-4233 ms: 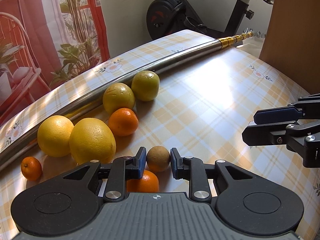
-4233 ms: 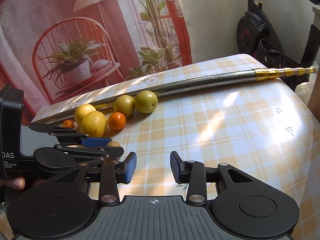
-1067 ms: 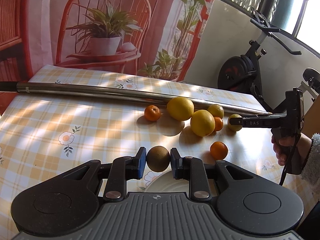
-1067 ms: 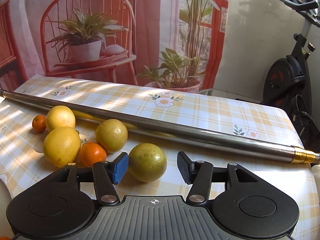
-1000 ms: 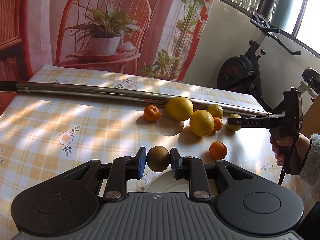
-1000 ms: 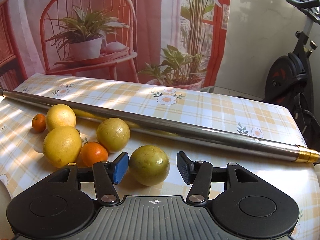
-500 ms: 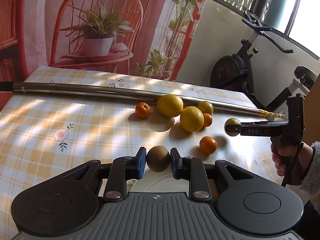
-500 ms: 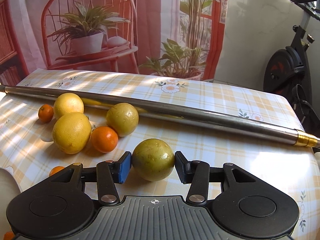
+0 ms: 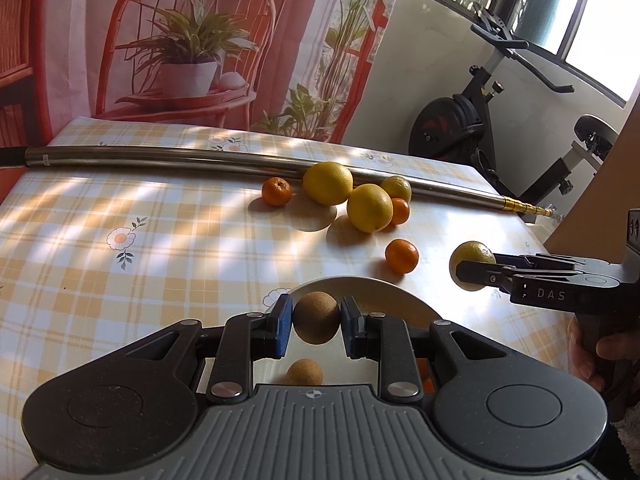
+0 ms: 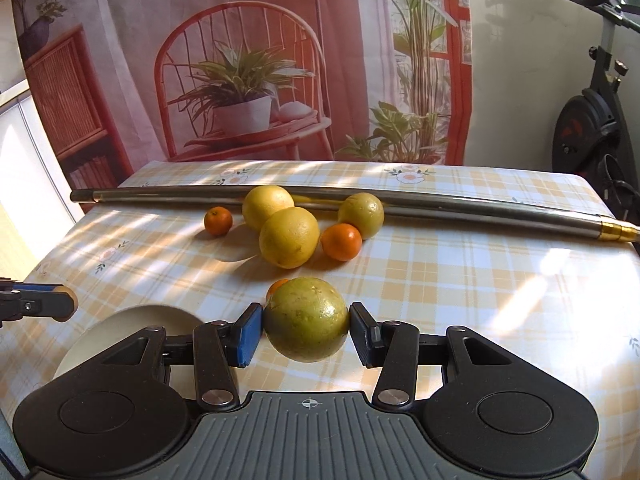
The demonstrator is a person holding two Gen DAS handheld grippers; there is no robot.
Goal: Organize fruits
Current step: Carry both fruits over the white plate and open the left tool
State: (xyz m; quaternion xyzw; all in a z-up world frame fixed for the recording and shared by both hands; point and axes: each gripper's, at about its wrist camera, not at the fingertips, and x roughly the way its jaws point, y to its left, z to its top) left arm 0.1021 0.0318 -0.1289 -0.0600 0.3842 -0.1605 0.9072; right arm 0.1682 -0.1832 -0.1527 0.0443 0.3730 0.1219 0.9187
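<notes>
The left gripper (image 9: 316,323) sits at lower centre of its own view with both pads pressed against a brown kiwi (image 9: 316,322), held above a white plate (image 9: 384,294) whose rim curves just behind the fingers. A second brown kiwi (image 9: 304,373) lies on the plate, low in the frame, between the gripper's arms. The right gripper (image 10: 306,330) is clamped on a greenish-yellow citrus fruit (image 10: 306,319) at lower centre of the right wrist view, lifted off the checked tablecloth (image 10: 480,280); the same fruit shows at the right of the left wrist view, pinched in that tool's black fingers. In the right wrist view the white plate sits at lower left, partly hidden by the gripper body, and the left gripper's tip pokes in at the left edge. Just behind the held citrus an orange fruit (image 10: 279,285) peeks out, mostly hidden. Across the middle of the table lies a cluster: a small mandarin (image 10: 218,221) at left, two large yellow grapefruit-like fruits (image 10: 289,237) touching each other, an orange (image 10: 341,242) beside them, and a yellow-green citrus (image 10: 361,215) resting against a long metal pole (image 10: 440,208) that spans the table. A printed curtain (image 10: 240,60) hangs behind, and an exercise bike (image 10: 600,112) stands at upper right.
</notes>
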